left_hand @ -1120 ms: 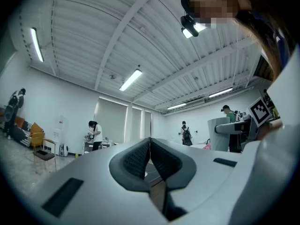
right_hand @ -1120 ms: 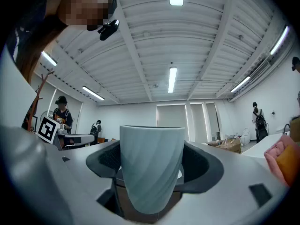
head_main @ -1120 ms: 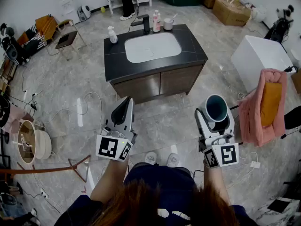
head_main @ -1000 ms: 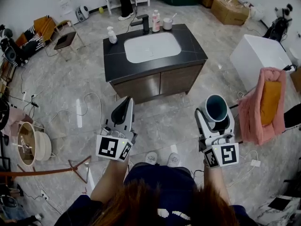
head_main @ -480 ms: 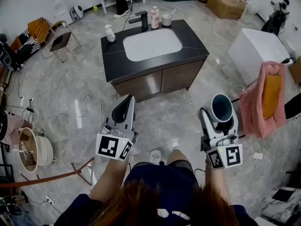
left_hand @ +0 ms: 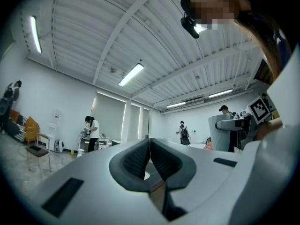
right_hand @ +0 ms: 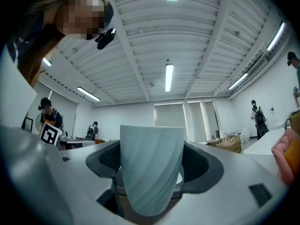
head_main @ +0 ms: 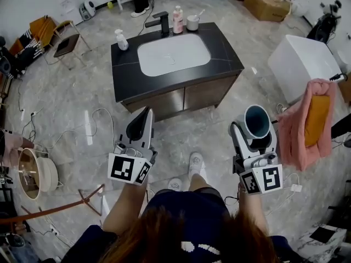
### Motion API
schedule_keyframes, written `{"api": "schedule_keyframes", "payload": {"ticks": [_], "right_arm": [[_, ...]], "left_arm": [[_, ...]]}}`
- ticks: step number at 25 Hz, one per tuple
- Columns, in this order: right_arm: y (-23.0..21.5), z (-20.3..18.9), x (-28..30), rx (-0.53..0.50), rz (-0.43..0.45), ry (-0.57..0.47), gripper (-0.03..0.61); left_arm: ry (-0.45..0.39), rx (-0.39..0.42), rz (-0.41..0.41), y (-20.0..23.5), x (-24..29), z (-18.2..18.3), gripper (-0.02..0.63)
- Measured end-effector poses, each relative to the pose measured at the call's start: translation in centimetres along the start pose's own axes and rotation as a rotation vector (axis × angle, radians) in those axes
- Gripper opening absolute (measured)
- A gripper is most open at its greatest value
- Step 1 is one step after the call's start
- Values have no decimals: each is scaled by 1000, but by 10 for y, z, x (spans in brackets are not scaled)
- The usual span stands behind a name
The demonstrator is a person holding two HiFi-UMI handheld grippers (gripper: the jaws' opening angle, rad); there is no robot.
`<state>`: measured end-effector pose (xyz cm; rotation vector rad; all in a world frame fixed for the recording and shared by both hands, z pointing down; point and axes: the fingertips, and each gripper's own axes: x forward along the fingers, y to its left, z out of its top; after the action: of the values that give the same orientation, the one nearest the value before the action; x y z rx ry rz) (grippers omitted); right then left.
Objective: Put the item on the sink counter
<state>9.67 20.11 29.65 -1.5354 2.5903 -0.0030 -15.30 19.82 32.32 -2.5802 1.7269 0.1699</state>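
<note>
The right tool (head_main: 254, 131) is clamped on a pale blue-grey ribbed cup (head_main: 256, 120) with a dark teal inside. In the right gripper view the two dark pads press on the cup's opposite sides, low on its tapering wall, and the wide rim stands well above the jaws. In the head view the cup's round mouth faces up towards the camera, so it sits roughly upright in the grip, out beyond the marker cube.

The left tool (head_main: 141, 119) holds nothing. Its ribbed pads (left_hand: 140, 156) meet along a thin seam in the left gripper view, with no gap that shows.

Both tools are held out in front of the person, at about the same height in the picture, over the grey marble-patterned floor (head_main: 71, 114). The cup is in the air, well apart from the black-topped sink surface (head_main: 126, 75), which stands ahead of the tools across a strip of bare floor, closer to the left tool's line than to the right's.

That surface has a white oval basin (head_main: 173, 53) set into it and brown wooden cabinet doors (head_main: 181, 97) below. Along its far edge stand a black tap (head_main: 160, 22), a pink bottle (head_main: 177, 19) and a small white pot (head_main: 192, 22); a white pump bottle (head_main: 120, 40) stands near the far left corner.

To the right of the cup hangs a pink cloth (head_main: 299, 130) with an orange piece on it.
</note>
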Motion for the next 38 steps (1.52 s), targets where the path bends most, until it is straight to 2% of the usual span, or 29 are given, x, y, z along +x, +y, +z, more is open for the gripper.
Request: {"api": "schedule_keyframes", "payload": {"ticks": [7, 11, 19, 23, 31, 35, 38], "right_arm": [[-68, 14, 80, 19, 98, -29, 390], [-106, 5, 116, -2, 114, 1, 390], [-140, -10, 181, 26, 111, 15, 390], [-156, -17, 226, 23, 68, 2, 390], [-171, -24, 330, 16, -54, -38, 391], [-178, -44, 361, 23, -112, -20, 391], [-188, -68, 375, 21, -137, 24, 391]], "left_arm": [[-15, 14, 62, 2, 90, 3, 20], [-18, 13, 98, 7, 130, -3, 20], [9, 1, 107, 36, 196, -20, 20], [0, -1, 65, 66, 245, -28, 20], [-18, 7, -91, 135, 348, -25, 20], [-12, 8, -157, 153, 385, -30, 20], [8, -17, -174, 161, 407, -45, 20]]}}
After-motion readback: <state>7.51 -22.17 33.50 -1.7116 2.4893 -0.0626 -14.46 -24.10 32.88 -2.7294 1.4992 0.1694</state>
